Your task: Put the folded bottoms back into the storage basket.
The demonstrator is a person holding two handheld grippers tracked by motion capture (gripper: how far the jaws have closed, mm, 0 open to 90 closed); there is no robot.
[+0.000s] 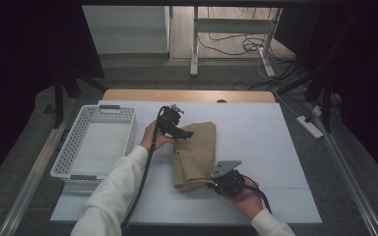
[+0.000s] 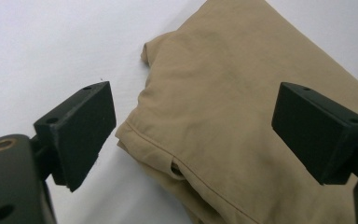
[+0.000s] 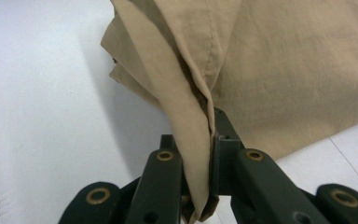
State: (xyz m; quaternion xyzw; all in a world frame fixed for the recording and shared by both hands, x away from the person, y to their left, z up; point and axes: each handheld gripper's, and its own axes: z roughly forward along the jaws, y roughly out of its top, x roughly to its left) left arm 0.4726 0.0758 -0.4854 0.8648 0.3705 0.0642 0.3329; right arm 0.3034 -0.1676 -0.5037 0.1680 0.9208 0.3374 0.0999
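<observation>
One tan garment lay folded on the white table, near the middle, its lower end toward the person. What kind of garment it was could not be made out; seams and a stitched hem showed, no more. Its layers were bunched, so the number of folds could not be counted.

In the right gripper view the cloth's lower corner covered the jaw tips; the pads themselves were hidden behind the fabric. The right gripper was clamped on that gathered corner, the two jaws pressed together with several layers of cloth pinched between them and hanging out below. From the high view this grip sat at the garment's near right corner, partly hidden by the grey three-cornered plate and the right hand.

The left gripper was at the garment's far left edge, held by the left hand. In the left gripper view its jaws stood wide apart, gripping nothing, with the garment's hemmed edge lying between and below them. Whether either pad touched the cloth could not be told. The right pad was cut off by the picture's edge.

Count: one garment, two grippers, one white basket at the table's left, standing apart from the garment. Both sleeves were white, cut off at the bottom edge.
</observation>
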